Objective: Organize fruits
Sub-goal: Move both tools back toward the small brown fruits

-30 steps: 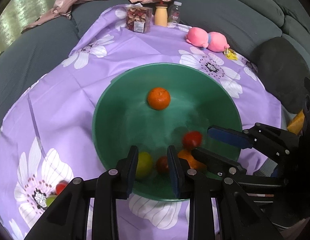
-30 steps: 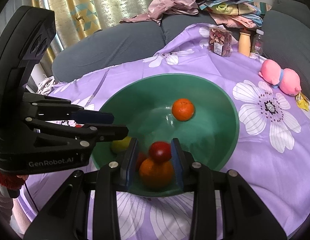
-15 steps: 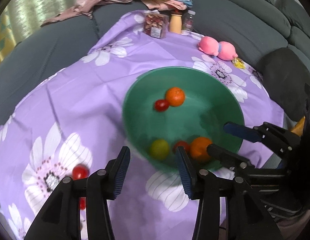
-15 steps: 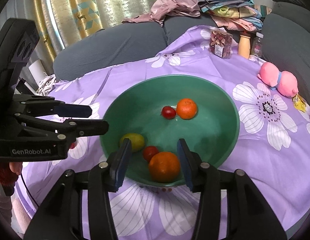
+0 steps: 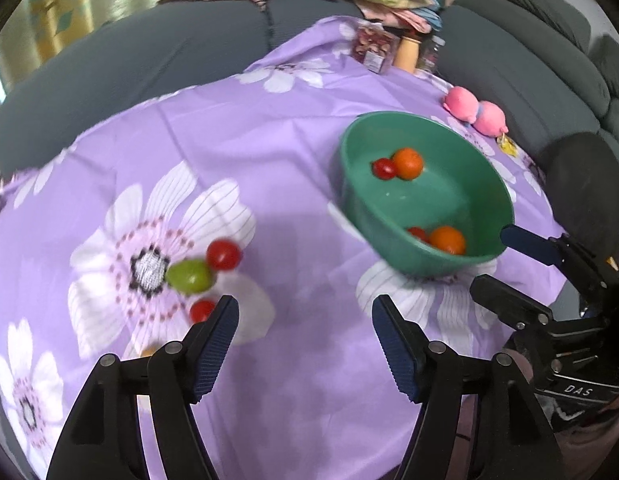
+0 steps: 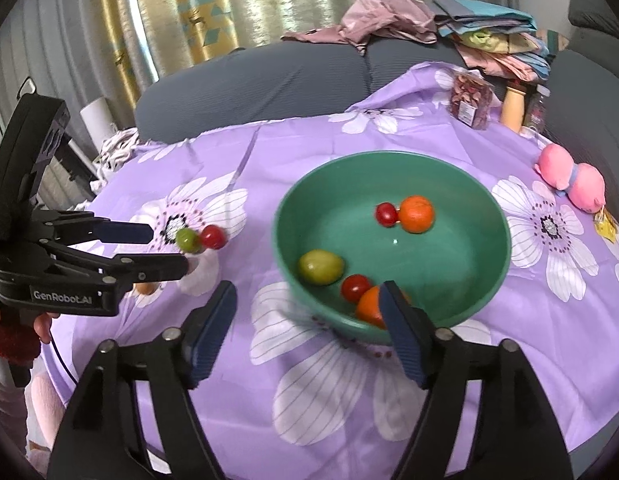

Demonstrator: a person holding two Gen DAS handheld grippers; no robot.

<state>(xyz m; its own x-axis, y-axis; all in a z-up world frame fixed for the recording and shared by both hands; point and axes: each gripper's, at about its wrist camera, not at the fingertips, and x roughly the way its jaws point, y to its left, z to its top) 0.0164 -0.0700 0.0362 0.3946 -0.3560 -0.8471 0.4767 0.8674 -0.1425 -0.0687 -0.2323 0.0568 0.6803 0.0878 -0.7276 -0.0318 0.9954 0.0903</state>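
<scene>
A green bowl on the purple flowered cloth holds two oranges, two red tomatoes and a yellow-green fruit. Left of the bowl, a red tomato, a green fruit and a smaller red one lie on the cloth. My left gripper hovers just near of these, jaws opening, nothing between them. My right gripper hangs at the bowl's near rim, jaws opening and empty.
A pink plush toy lies right of the bowl. A snack box, a tan bottle and a small jar stand at the cloth's far edge. A grey sofa with piled clothes surrounds the table.
Both grippers have opened and drawn back out of the bowl, leaving red tomatoes inside; one rolled beside the far orange. The left gripper swung left over the loose fruit on the cloth.
</scene>
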